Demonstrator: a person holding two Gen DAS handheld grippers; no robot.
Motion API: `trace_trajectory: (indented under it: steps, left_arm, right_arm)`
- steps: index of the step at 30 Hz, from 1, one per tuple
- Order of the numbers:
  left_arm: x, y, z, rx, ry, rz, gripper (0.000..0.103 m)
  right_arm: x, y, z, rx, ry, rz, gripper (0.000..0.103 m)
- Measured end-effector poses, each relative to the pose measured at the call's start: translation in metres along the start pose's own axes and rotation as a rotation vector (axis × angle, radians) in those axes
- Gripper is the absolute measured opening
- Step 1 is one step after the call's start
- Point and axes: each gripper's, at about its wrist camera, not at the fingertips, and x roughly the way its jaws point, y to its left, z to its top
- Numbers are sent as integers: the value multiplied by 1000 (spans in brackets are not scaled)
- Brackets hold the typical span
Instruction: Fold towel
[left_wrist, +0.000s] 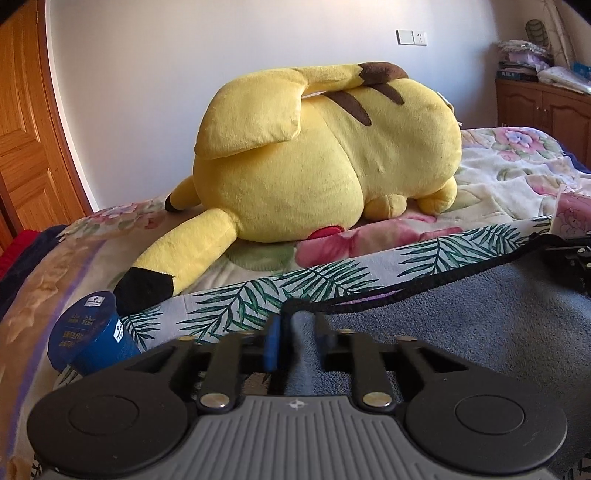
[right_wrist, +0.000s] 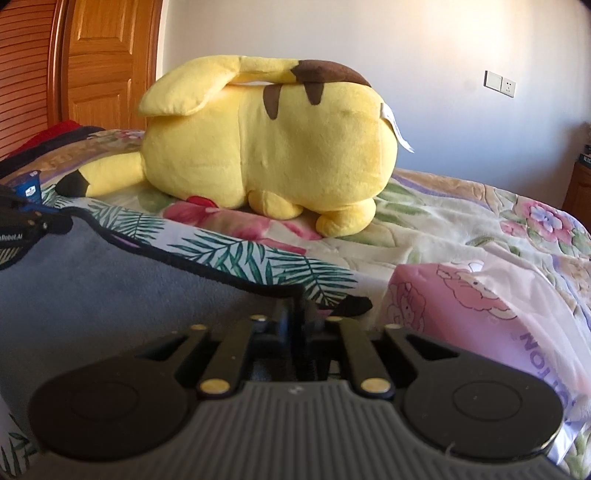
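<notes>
The towel (left_wrist: 461, 314) is grey on the upper side, with a black hem and a palm-leaf print (left_wrist: 258, 295) on the other side. It lies on the bed, its near layer lifted. My left gripper (left_wrist: 295, 325) is shut on the towel's hemmed edge at its left end. My right gripper (right_wrist: 295, 310) is shut on the same hemmed edge of the towel (right_wrist: 92, 280) at its right end. The right gripper also shows at the right edge of the left wrist view (left_wrist: 569, 262); the left gripper shows at the left edge of the right wrist view (right_wrist: 22, 225).
A big yellow plush toy (left_wrist: 314, 155) lies on the floral bedspread (right_wrist: 461, 221) just beyond the towel. A blue cylinder container (left_wrist: 92, 336) lies at the towel's left. A pink plastic pack (right_wrist: 480, 314) sits at its right. A wooden door (left_wrist: 22, 129) and cabinet (left_wrist: 546, 107) stand behind.
</notes>
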Motion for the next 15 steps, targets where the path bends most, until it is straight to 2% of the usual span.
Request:
trace_trajectory:
  steps: [1,2,5,11,15]
  left_arm:
    - [-2,0,0,-4,-2,-4,49]
    - [-4,0,0,-13,-7,-9,59]
    - [-12,1,1,-33,-10,-20,67]
    - [-38,-3,6,-49,-25,-36,84]
    - [-59,-5,12,-58,-30,-47,86]
  right_arm:
    - [-1,0,0,4,3,2,14]
    - [-1,0,0,4,6,3,16]
    - [-7,0,0,7,4,4,51]
    - [-28,-1,6,35,3,17,51]
    - [-47,1,12,55,3,28,52]
